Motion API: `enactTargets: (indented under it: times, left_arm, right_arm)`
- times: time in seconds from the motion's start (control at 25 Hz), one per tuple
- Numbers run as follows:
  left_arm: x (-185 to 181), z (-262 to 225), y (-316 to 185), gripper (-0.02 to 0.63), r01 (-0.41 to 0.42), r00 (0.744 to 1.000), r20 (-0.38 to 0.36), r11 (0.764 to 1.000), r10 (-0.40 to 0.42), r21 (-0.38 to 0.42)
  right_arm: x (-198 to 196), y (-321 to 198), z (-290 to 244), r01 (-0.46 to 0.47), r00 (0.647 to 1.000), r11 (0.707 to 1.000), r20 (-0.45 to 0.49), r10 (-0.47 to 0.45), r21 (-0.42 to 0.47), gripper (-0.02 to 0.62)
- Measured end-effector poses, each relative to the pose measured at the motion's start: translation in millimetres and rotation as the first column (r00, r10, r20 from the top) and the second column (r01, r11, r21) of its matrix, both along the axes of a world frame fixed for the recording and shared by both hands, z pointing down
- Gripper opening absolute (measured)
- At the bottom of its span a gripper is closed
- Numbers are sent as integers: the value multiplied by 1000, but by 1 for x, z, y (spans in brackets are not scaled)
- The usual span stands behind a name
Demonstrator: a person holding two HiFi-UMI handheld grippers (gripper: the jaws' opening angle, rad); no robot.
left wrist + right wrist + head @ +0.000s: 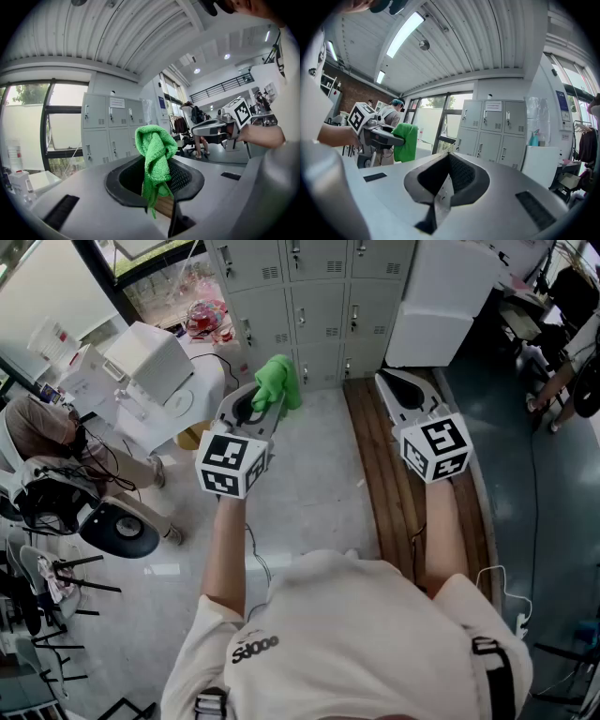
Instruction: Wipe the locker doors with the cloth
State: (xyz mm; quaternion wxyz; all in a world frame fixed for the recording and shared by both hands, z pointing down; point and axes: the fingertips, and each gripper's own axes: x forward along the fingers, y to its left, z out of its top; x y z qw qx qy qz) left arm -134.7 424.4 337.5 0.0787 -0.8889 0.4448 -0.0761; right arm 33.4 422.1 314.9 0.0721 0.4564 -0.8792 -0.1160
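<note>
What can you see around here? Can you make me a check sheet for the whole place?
Surface: light grey floor, with a wooden strip along the right.
Job's things: green cloth, bunched up; grey lockers ahead, doors shut, the cloth away from them.
Clutter: white boxy machines at the left; a white cabinet in front of the lockers.
Grippers: left gripper shut on the green cloth; right gripper shut, holding nothing.
Cables: black cable by the machines; white cable on the dark floor at the right.
Surroundings: a seated person at the left; a window beside the lockers.
</note>
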Motion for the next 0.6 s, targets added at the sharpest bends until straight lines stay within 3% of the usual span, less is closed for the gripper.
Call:
enactTargets:
  times: [0.28, 0.6]
  left_arm:
    - [6, 6, -13, 104, 15, 1000, 14, 1000, -15, -9]
    - [37, 17, -30, 104, 59, 998, -1, 998, -59, -27]
  right_arm:
    - [10, -12, 4, 22, 998, 999, 60, -20, -33, 8]
    - [55, -31, 11, 35, 997, 998, 71, -31, -47, 8]
